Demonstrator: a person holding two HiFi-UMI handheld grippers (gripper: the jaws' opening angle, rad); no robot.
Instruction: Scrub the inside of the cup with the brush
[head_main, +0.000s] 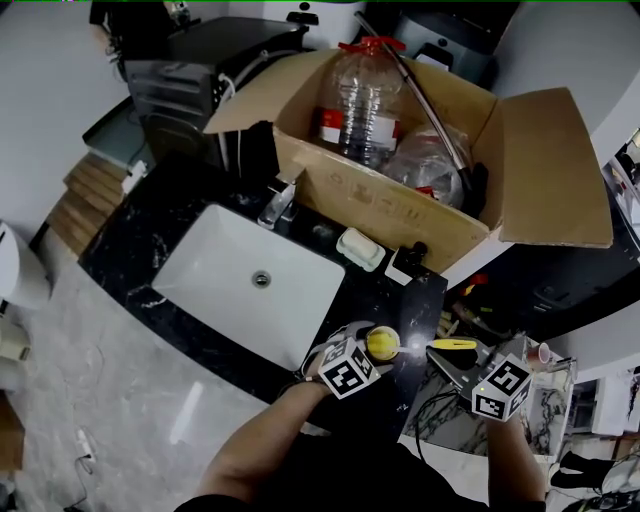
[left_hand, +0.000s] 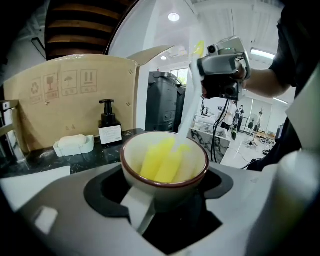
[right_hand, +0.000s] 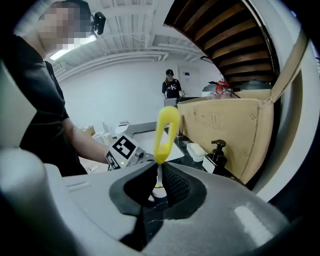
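Your left gripper (left_hand: 164, 196) held the cup (left_hand: 196, 165), and your right gripper (right_hand: 159, 186) pinched the brush (right_hand: 165, 131), its shaft blurred above the rim.

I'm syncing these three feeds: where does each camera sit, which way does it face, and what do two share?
Head view: on the person's head, facing steeply down at the sink; both forearms, left gripper and right gripper show.
Left gripper view: on that gripper, facing along its jaws over the held cup; the right forearm shows.
Right gripper view: on that gripper, facing along jaws shut on the brush; left arm and torso show.
Shared: both gripper views show the soap dispenser.
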